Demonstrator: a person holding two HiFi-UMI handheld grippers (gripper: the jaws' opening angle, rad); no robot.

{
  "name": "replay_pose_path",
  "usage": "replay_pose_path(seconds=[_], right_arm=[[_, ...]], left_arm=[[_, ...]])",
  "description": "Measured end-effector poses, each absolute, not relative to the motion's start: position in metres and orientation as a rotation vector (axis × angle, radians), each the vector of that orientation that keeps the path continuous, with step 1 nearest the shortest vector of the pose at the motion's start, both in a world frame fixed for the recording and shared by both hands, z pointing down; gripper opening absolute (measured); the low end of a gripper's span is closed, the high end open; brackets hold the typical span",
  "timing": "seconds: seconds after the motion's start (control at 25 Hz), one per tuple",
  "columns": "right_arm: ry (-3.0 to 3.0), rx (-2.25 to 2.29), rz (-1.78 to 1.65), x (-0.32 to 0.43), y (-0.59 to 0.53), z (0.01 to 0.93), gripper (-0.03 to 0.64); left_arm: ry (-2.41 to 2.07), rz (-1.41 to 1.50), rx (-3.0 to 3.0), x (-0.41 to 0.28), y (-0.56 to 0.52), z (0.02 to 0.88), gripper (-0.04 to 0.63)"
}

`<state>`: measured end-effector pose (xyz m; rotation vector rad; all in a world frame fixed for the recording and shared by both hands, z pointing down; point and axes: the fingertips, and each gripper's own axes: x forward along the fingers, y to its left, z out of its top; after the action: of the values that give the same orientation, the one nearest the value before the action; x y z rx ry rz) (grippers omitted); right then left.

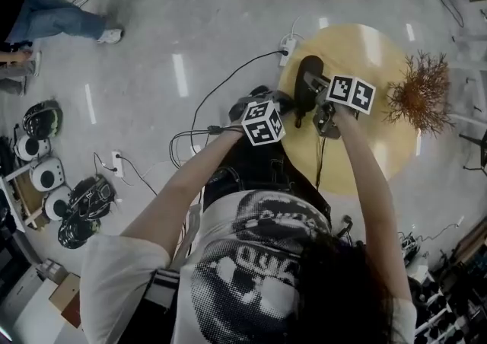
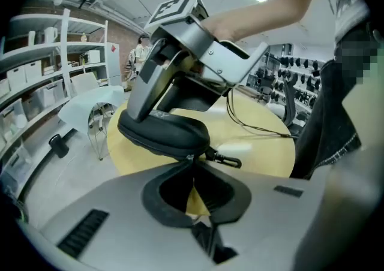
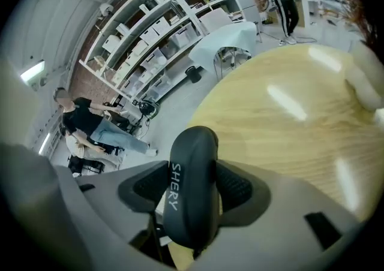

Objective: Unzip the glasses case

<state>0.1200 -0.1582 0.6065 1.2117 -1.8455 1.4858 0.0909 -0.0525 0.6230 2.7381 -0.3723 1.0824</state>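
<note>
My right gripper (image 3: 192,190) clamps the glasses case (image 3: 191,162) on edge above the table (image 3: 288,132). My left gripper (image 2: 193,165) is pinched shut on the zipper pull (image 2: 191,157), on the seam facing the table. Draw the pull along the seam line, not outward. Hold the clamp firm against twisting.

1 black glasses case (image 3: 192,150); 2 grippers: left gripper (image 2: 193,174), right gripper (image 3: 192,188), w/ 2 marker cubes (image 1: 262,122) (image 1: 351,93). 1 round yellow wooden table (image 1: 377,49), 1 dried branch ornament (image 1: 420,95). On the floor: 2 white power strips (image 1: 288,46) (image 1: 116,161), approx. 6 rounded headsets (image 1: 47,175), black & white. People: 1 operator (image 1: 259,259), at least 1 seated bystander (image 1: 53,21).
</note>
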Motion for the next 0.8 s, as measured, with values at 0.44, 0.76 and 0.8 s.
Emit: replay_pose_path(seconds=[0.44, 0.76, 0.8], right_arm=[[-1.783, 1.357, 1.643, 0.121, -0.159, 0.608, 0.25], [-1.766, 1.426, 1.647, 0.123, -0.158, 0.607, 0.247], [-1.77, 1.427, 1.64, 0.123, -0.158, 0.607, 0.248]], left_arm=[[-0.583, 0.938, 2.628, 0.091, -0.042, 0.621, 0.014], [-0.681, 0.876, 2.586, 0.095, -0.04, 0.621, 0.014], [-0.688, 0.87, 2.586, 0.095, -0.041, 0.621, 0.014]])
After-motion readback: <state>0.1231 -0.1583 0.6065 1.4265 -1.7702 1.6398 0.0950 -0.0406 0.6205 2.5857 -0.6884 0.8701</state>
